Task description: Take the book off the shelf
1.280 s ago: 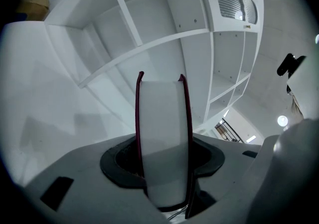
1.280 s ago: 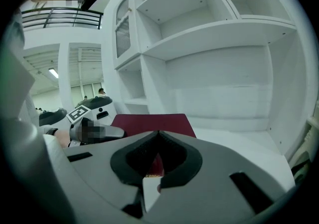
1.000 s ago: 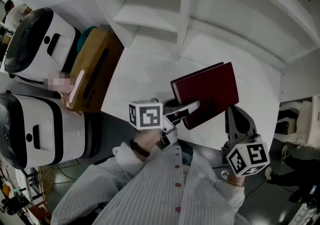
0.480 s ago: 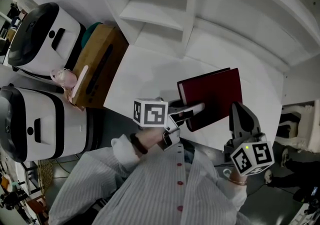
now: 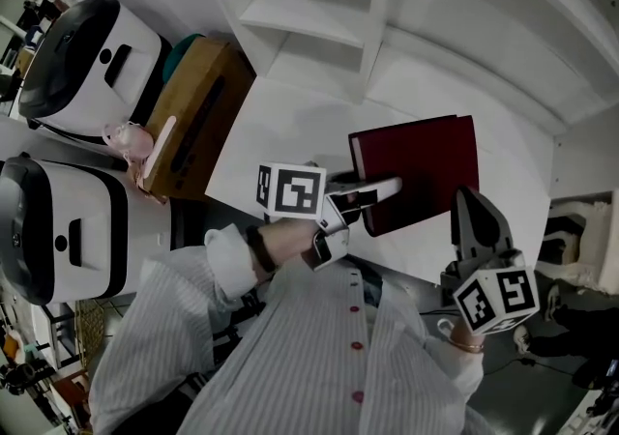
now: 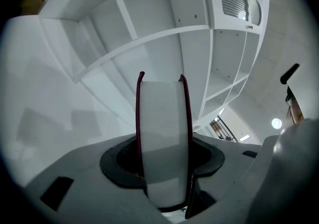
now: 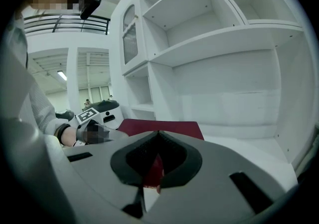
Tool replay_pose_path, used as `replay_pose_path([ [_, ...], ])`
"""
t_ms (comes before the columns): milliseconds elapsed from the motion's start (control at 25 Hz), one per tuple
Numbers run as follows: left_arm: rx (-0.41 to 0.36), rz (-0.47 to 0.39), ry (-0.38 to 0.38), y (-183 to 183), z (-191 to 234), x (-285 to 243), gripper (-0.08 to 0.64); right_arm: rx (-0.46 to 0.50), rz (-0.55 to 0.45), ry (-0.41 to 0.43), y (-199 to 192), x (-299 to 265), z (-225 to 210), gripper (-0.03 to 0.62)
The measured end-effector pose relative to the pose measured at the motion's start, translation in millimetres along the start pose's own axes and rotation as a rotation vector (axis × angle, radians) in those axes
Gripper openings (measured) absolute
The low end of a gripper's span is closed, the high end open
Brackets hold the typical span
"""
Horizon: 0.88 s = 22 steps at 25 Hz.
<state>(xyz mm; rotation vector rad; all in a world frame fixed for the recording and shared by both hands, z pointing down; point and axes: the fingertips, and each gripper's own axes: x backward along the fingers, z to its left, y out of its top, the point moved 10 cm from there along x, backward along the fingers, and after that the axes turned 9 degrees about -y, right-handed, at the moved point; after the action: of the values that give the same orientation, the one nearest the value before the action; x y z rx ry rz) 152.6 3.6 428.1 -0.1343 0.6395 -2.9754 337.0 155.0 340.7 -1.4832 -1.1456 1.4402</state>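
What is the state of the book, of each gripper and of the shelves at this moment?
Book: closed, level, out of the shelves.
Left gripper: shut on the book, across its covers.
Right gripper: jaws together, tip at the book's near corner.
Shelves: empty as far as visible.

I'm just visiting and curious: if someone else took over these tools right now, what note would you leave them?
Left tongs: shut on the dark red book, gripping across its thickness.
Right tongs: tips together at the book's near corner; whether they touch it is unclear.
Book: out of the white shelf, level over the white tabletop.
Done: book is off the shelf.
To do: probably just set it down.
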Motion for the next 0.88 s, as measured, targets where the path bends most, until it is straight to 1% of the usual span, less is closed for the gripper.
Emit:
replay_pose_path([
  [320, 0.001, -0.001, 0.004, 5, -1, 8, 0.233, 0.010, -0.008, -0.002, 2, 4, 3, 0.014],
  [560, 0.013, -0.004, -0.011, 8, -7, 11, 0.233, 0.009, -0.007, -0.009, 4, 6, 1, 0.014],
  [880, 0.011, 0.000, -0.009, 10, -6, 15, 0.233, 0.012, 0.000, 0.005, 2, 2, 2, 0.014],
])
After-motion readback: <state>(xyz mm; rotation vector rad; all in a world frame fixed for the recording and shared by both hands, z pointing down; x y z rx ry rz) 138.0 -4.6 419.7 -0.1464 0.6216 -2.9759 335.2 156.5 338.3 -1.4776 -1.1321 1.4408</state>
